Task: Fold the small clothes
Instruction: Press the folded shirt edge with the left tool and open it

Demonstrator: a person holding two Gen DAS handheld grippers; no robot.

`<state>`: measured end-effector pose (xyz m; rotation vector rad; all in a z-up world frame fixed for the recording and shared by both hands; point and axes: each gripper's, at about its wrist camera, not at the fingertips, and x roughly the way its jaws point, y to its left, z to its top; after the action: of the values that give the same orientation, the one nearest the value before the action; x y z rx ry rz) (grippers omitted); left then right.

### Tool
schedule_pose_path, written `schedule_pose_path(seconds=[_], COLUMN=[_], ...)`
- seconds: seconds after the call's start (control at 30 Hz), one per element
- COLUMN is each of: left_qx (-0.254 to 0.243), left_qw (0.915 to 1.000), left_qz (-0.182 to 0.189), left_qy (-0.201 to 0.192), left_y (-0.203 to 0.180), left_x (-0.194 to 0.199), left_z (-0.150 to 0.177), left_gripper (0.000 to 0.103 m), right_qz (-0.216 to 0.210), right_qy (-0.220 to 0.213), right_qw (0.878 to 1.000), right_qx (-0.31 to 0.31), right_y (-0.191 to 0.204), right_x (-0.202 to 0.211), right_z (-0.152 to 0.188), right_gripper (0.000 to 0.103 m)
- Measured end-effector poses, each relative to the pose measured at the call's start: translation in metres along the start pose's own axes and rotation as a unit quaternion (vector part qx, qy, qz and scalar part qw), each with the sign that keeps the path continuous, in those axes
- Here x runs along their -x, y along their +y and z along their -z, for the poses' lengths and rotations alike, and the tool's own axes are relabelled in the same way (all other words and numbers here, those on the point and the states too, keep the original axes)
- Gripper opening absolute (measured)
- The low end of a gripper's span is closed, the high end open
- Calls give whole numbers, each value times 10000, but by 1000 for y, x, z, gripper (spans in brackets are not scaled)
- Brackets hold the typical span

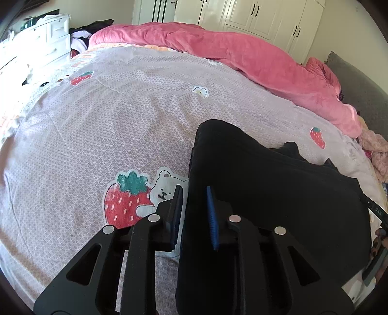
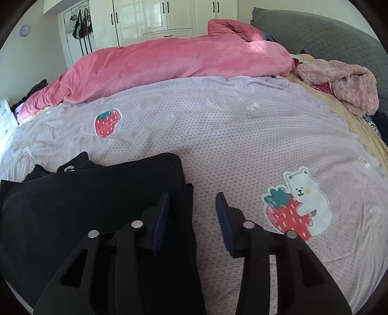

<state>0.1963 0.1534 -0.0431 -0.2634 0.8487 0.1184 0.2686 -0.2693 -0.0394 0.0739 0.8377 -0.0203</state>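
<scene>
A black garment (image 1: 278, 193) lies folded on the lilac bedspread (image 1: 109, 126); it also shows in the right wrist view (image 2: 97, 201). My left gripper (image 1: 194, 201) is open, its jaws astride the garment's left edge, with cloth between them. My right gripper (image 2: 192, 206) is open, its jaws astride the garment's right edge; the left finger (image 2: 161, 218) is over the black cloth, the right finger (image 2: 224, 220) over the bedspread. The garment's near part is hidden under both grippers.
A pink duvet (image 2: 169, 63) is heaped along the far side of the bed. A fluffy pink garment (image 2: 344, 82) lies by the grey headboard (image 2: 315, 34). White drawers (image 1: 36, 46) stand at far left, wardrobes (image 1: 242, 17) behind.
</scene>
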Motion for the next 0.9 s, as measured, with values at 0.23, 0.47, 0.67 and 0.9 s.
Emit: schedule_pose_path(seconds=[0.23, 0.47, 0.67, 0.9], left_qx=[-46, -50, -14, -15], left_qw=[9999, 9994, 9988, 9984], left_qz=[127, 288, 359, 361], left_qy=[-77, -183, -324, -425], left_y=[-5, -8, -6, -4], left_x=[12, 25, 39, 51], left_z=[-1, -3, -5, -7], left_gripper=[28, 41, 63, 83], right_qz=[-199, -459, -657, -922], right_qy=[-134, -217, -349, -545], right_qw=[9996, 9987, 9968, 9918], right_qx=[-178, 26, 287, 694], right_y=[1, 17, 35, 64], right_x=[20, 37, 52, 74], right_z=[-1, 2, 7, 18], right_gripper=[66, 79, 86, 92])
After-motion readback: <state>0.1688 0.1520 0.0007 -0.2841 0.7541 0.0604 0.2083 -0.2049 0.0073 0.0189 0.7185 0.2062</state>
